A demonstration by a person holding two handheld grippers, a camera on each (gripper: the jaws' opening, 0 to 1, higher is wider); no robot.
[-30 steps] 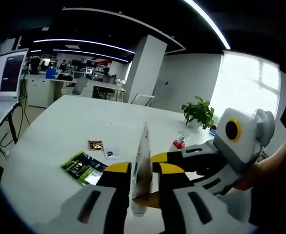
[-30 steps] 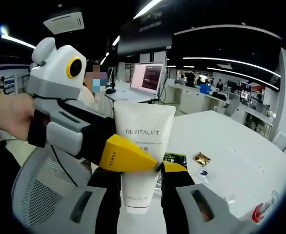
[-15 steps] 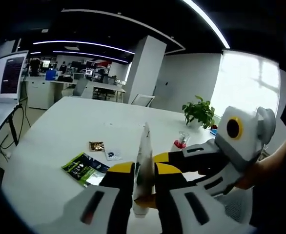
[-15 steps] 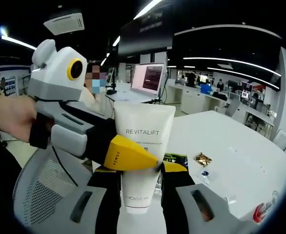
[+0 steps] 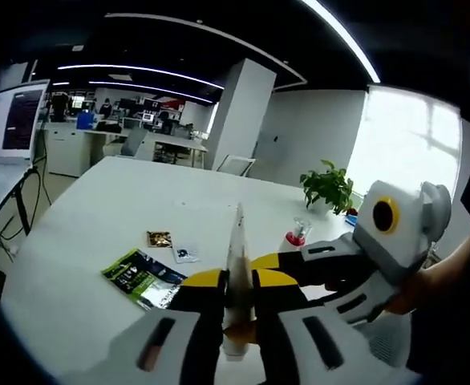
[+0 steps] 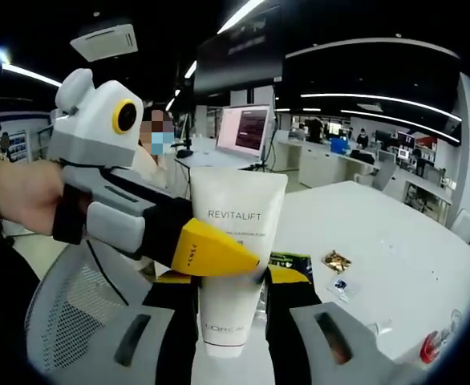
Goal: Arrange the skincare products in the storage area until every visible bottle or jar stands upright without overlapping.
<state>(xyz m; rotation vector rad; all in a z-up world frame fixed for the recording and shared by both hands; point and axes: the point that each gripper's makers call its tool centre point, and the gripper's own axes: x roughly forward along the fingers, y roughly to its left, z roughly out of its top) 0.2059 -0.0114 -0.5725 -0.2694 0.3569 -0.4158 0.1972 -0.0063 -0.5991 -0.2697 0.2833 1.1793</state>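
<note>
White and printed REVITALIFT, the tube [image 6: 233, 257] hangs cap-down above the table [image 5: 99, 216], pinched from both sides. The right gripper [image 6: 232, 282] clamps its lower body, and the left gripper [image 5: 237, 281] squeezes the flat tube [image 5: 235, 269] edge-on just beside it. On the table behind lie a green packet [image 5: 135, 275], a small gold sachet [image 5: 159, 238] and a red-capped little bottle [image 5: 296, 235]; a potted plant [image 5: 328, 186] stands further off.
</note>
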